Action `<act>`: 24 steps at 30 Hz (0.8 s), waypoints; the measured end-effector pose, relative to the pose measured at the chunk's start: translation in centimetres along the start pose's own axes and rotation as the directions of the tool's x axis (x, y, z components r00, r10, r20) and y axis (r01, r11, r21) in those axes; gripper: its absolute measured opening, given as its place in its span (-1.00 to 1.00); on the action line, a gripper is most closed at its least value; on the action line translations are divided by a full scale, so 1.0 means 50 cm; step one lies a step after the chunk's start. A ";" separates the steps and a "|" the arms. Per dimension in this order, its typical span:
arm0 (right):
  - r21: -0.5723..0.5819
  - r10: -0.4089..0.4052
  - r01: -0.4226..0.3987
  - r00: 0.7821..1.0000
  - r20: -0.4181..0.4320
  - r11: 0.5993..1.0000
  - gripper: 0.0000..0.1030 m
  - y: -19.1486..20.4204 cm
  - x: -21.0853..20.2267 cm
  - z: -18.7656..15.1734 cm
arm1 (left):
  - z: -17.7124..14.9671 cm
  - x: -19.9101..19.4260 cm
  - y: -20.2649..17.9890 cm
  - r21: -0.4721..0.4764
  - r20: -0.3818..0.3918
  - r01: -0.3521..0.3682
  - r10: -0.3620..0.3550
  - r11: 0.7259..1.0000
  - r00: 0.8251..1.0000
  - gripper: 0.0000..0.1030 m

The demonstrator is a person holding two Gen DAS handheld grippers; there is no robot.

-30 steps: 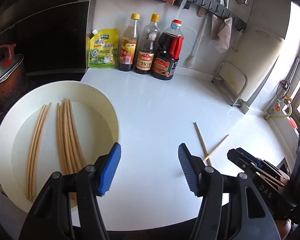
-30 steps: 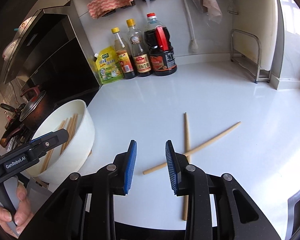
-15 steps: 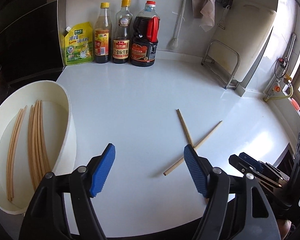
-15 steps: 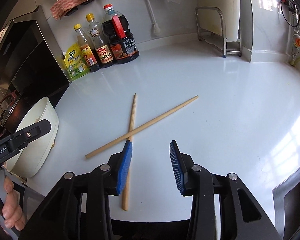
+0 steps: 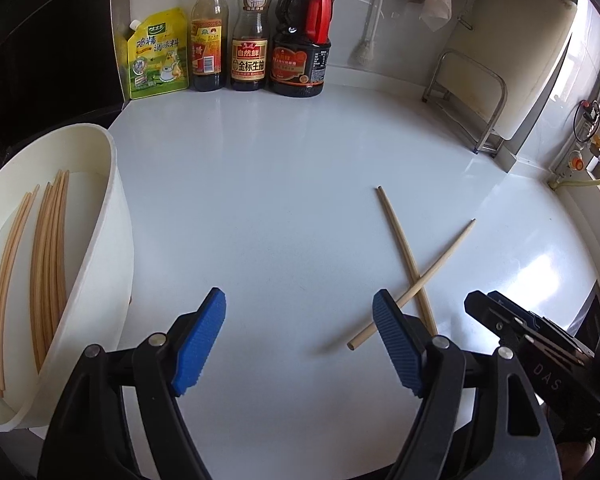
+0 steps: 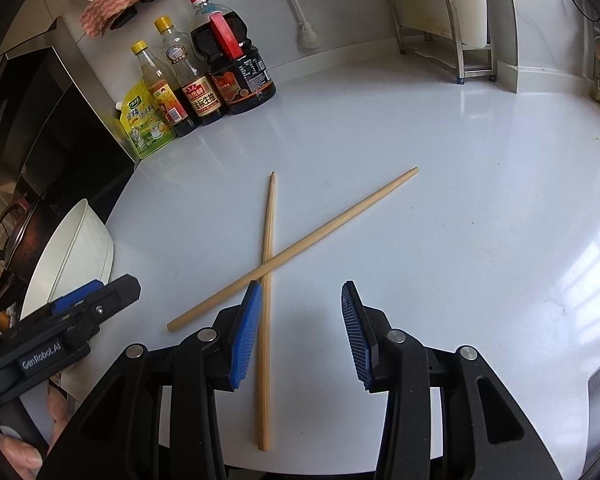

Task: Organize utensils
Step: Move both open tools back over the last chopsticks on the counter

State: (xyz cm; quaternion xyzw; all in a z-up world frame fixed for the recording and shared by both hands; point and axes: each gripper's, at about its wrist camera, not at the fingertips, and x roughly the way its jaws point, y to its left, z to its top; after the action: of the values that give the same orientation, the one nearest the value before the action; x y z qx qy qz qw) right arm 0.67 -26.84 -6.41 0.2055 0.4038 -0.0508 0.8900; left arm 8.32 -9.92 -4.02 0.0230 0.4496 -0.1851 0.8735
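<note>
Two wooden chopsticks (image 6: 300, 248) lie crossed on the white counter; they also show in the left wrist view (image 5: 410, 264). My right gripper (image 6: 300, 332) is open and empty, just above the counter, with the near end of one chopstick between its fingers. My left gripper (image 5: 298, 340) is open and empty, to the left of the chopsticks and right of a white bowl (image 5: 112, 240). The bowl holds several chopsticks (image 5: 48, 256). The bowl also shows in the right wrist view (image 6: 80, 252).
Three sauce bottles (image 5: 252, 36) and a yellow seasoning pouch (image 5: 158, 54) stand at the back wall. A metal rack with a white cutting board (image 5: 512, 60) stands at the back right. A dark stove with a pot (image 6: 20, 232) lies left of the counter.
My left gripper has moved right, away from over the bowl, toward the crossed chopsticks. My right gripper has moved right and opened wider, with one chopstick now between its fingers.
</note>
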 end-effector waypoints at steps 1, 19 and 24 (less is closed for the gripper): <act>0.012 0.002 -0.002 1.000 0.000 1.000 -0.23 0.002 0.006 0.007 | -0.002 0.000 0.004 -0.004 0.000 -0.003 0.003 1.000 1.000 0.45; -0.037 -0.236 0.235 0.970 -0.053 0.971 -0.23 0.050 0.100 0.044 | -0.012 -0.008 0.057 -0.074 0.000 0.061 -0.061 0.995 0.998 0.45; -0.081 -0.216 0.210 0.974 -0.063 0.974 -0.33 0.037 0.086 0.036 | -0.018 -0.001 0.039 -0.062 -0.015 0.083 -0.084 0.995 0.996 0.45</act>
State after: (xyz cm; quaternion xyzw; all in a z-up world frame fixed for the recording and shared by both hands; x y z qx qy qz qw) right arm 5.28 -25.56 -7.93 0.1295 0.4566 -0.1236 0.8715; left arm 8.27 -7.91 -4.77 -0.0210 0.4633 -0.2071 0.8614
